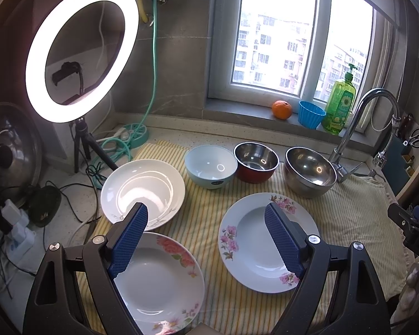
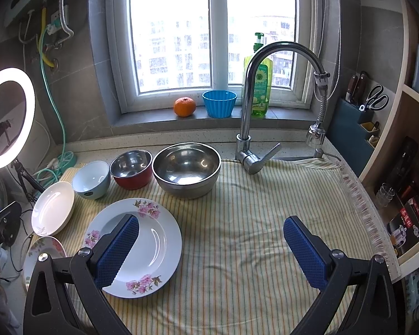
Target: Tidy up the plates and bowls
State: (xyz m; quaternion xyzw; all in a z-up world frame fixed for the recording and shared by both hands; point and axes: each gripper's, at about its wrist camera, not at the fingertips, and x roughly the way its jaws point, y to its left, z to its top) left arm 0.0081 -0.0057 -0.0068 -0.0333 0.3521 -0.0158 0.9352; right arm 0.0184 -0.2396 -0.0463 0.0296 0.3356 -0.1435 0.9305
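Three plates lie on a striped cloth (image 1: 204, 223): a plain white plate (image 1: 153, 184) at the back left, a plate with red flowers (image 1: 162, 279) at the front left, and a plate with pink flowers (image 1: 254, 240) (image 2: 153, 240) to the right. Behind them stand a light blue bowl (image 1: 211, 169) (image 2: 91, 178), a red steel-lined bowl (image 1: 255, 162) (image 2: 131, 169) and a large steel bowl (image 1: 310, 171) (image 2: 187, 169). My left gripper (image 1: 206, 215) is open and empty above the plates. My right gripper (image 2: 211, 226) is open and empty, above the cloth beside the pink-flowered plate.
A lit ring light (image 1: 81, 53) on a tripod stands at the left, with cables and a pot lid (image 1: 11, 150). A faucet (image 2: 254, 106) rises at the back right. An orange (image 2: 184, 106), a blue cup (image 2: 219, 103) and a soap bottle (image 2: 261, 83) sit on the windowsill. A knife holder (image 2: 360, 103) is at the right.
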